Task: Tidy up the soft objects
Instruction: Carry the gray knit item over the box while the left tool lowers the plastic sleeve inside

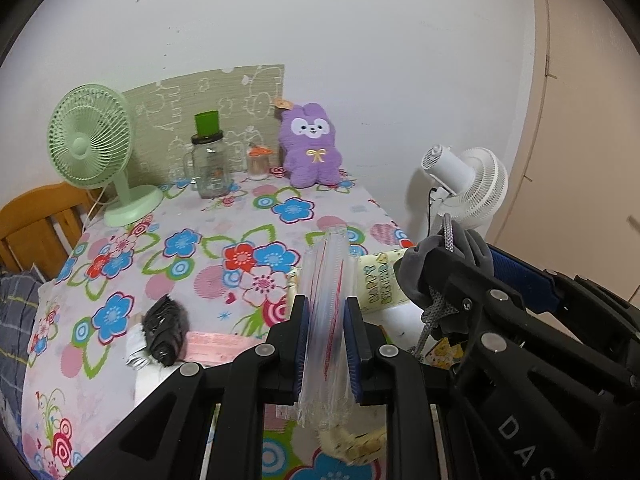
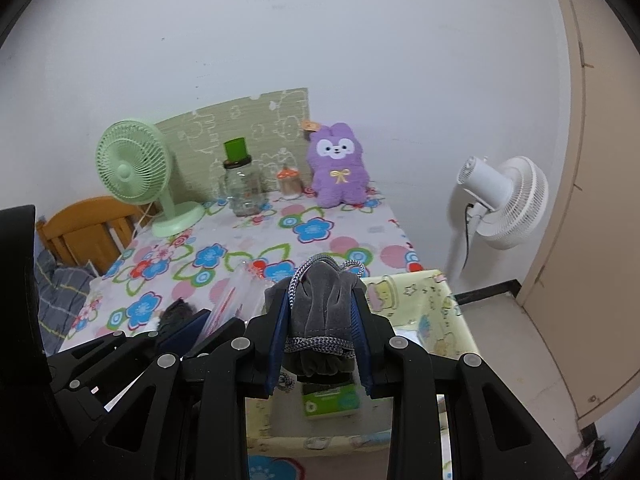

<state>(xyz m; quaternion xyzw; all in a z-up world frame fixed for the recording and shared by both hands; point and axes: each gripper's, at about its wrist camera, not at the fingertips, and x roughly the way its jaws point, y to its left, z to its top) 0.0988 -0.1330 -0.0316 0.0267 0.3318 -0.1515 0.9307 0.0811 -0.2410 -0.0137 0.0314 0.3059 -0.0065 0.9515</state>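
My left gripper (image 1: 328, 344) is clamped on a clear zip-top plastic bag (image 1: 326, 320); my right gripper (image 2: 320, 336) is clamped on a grey drawstring velvet pouch (image 2: 324, 312) above the pale yellow storage box (image 2: 436, 320).

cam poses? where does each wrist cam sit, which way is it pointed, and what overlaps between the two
Left wrist: sits behind the left gripper, facing down the floral table toward the wall; own fingers clamp a clear zip bag, and the right gripper shows at right.
Right wrist: sits behind the right gripper, same heading, above the yellow storage box; own fingers clamp a grey drawstring pouch, left gripper at lower left.
Shared: purple plush, green fan, white fan, both grippers.
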